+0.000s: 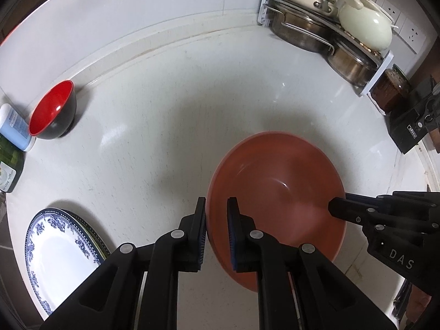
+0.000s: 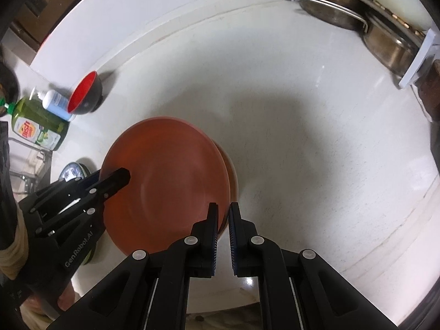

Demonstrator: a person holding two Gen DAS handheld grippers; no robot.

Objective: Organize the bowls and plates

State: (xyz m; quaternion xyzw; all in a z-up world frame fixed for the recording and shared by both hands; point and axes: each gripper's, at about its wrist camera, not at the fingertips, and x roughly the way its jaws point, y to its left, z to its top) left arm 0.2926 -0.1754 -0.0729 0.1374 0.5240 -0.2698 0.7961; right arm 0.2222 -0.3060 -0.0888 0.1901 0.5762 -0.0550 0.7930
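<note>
Left to right: your blue-patterned plates [image 1: 59,243] are already stacked at the counter's [image 1: 154,126] near-left edge, the red bowl [image 1: 52,111] waits far-left, and both your left gripper [image 1: 216,232] and right gripper [image 2: 223,236] pinch the orange bowl's [image 1: 277,181] rims mid-counter.

Terracotta-orange bowl [image 1: 277,189]; red-inside black bowl [image 1: 52,111]; blue-floral white plate [image 1: 59,250]; black tongs [image 1: 216,229].
</note>
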